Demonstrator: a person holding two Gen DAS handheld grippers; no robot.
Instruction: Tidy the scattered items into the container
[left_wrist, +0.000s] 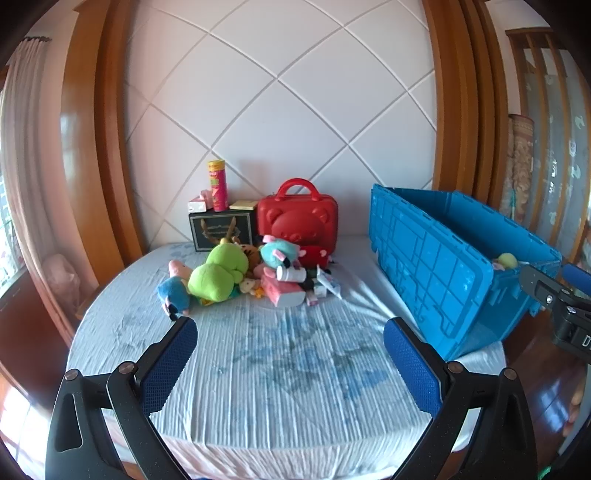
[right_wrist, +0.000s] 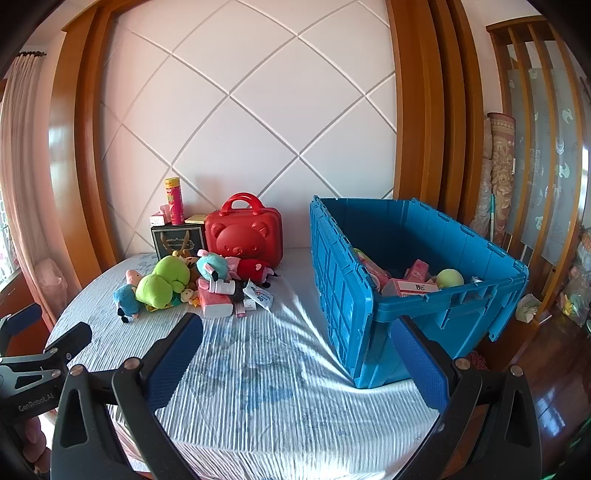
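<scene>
1. You are holding the left tool (left_wrist: 290, 354) spread wide and gripping nothing, above the bed (left_wrist: 280, 369).
2. Your right tool (right_wrist: 295, 354) is likewise gaping, unloaded.
3. The toy pile (right_wrist: 192, 280) is lying near the headboard, well apart from the blue crate (right_wrist: 424, 306), which is sitting at the bed's right edge, partly filled.

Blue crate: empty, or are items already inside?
Partly filled. The crate holds pink packs and a yellow-green plush; much wall still shows.
</scene>
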